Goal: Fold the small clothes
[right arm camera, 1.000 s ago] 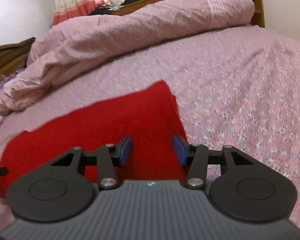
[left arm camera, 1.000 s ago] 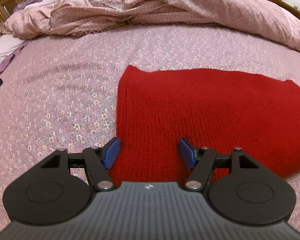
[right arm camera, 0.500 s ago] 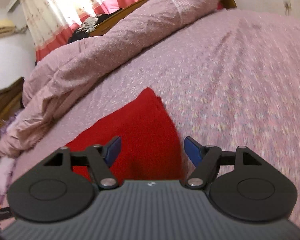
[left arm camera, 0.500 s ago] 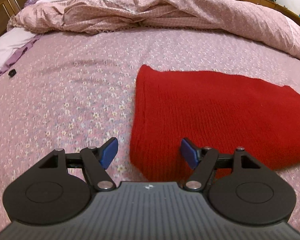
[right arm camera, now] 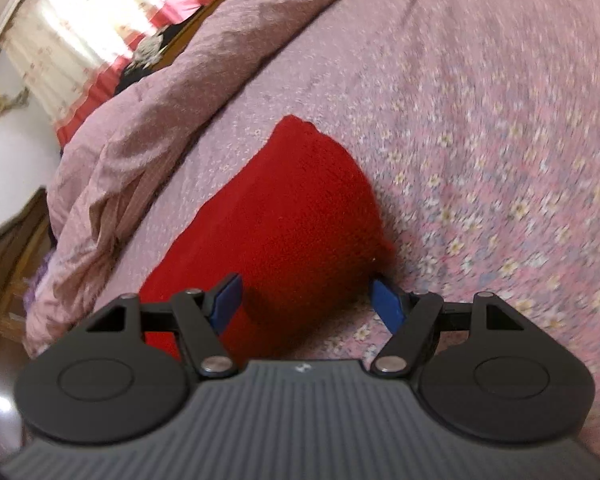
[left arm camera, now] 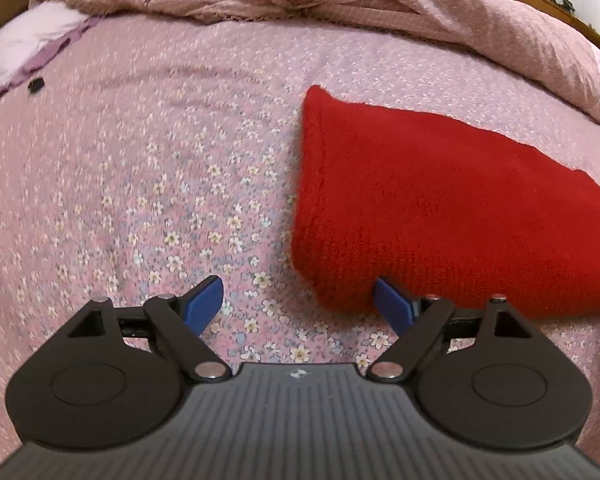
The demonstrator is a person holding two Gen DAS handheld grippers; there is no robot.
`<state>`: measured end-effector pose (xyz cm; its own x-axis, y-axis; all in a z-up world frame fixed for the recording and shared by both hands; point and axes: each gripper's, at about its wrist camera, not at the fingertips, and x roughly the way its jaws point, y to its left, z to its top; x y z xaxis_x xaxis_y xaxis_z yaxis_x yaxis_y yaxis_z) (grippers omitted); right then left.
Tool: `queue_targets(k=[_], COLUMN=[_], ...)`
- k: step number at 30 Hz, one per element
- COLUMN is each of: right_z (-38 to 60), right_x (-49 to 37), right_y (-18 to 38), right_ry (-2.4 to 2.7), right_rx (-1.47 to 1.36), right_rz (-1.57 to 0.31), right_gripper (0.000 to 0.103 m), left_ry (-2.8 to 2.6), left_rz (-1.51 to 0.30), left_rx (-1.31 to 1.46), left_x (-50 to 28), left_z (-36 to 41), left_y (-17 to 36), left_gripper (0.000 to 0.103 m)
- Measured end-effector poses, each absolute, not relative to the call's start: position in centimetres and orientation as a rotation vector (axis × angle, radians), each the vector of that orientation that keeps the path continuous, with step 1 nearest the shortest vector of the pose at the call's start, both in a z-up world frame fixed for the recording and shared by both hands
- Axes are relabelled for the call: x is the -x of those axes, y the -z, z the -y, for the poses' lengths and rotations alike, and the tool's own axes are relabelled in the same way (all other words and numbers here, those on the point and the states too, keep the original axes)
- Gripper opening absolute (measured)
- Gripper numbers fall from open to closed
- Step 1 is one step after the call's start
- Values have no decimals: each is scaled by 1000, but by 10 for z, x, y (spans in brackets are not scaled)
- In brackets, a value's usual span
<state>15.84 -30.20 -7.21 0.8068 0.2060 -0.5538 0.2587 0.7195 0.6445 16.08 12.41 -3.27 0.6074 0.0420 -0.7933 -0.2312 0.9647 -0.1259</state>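
Observation:
A red knitted garment lies folded flat on the pink flowered bedspread. In the left wrist view its near left corner sits just inside the right pad of my left gripper. The jaws are opening, and neither pad presses the cloth. In the right wrist view the garment runs away to the upper left. Its near right end lies between the wide jaws of my right gripper, which stands open over it, rolled to one side. The left fingertip hovers above the red cloth.
A rumpled pink duvet is heaped along the far side of the bed. A white pillow and a small black object lie at the far left. Curtains and dark wooden furniture stand beyond the bed.
Both grippers' jaws have widened. The left gripper slid left, so the garment now sits toward its right pad. The right gripper rolled and now straddles the garment's right end.

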Motion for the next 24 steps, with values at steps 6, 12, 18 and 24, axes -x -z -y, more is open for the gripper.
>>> queue_targets(k=[6, 12, 18, 24], right_z=[298, 297, 297, 301], right_x=[-165, -168, -178, -180], right_y=[89, 96, 96, 100], right_ry=[44, 38, 37, 60], right_rx=[-855, -877, -875, -911], right_rz=[-556, -509, -494, -479], right_gripper=[72, 72, 71, 53], left_ry=[-162, -167, -167, -165], left_rz=[-912, -934, -942, -945], left_rx=[220, 222, 234, 236], left_x=[-166, -173, -174, -175], left_z=[-126, -125, -127, -128], left_y=[39, 45, 47, 49], left_gripper=[91, 93, 94, 94])
